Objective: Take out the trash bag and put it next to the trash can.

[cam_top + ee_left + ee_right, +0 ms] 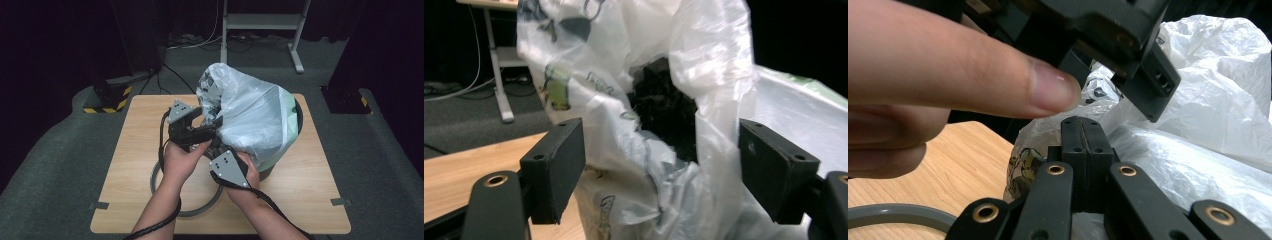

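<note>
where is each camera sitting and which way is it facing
High view: above the person's side of the table, looking forward and down at the plastic bag; both forearms and hand-held grippers show.
Left gripper view: on the left hand-held gripper, facing the bag; its jaws stand open around it.
Right gripper view: on the right hand-held gripper, jaws together, facing the bag past a finger.
All three share the bag and the table.
</note>
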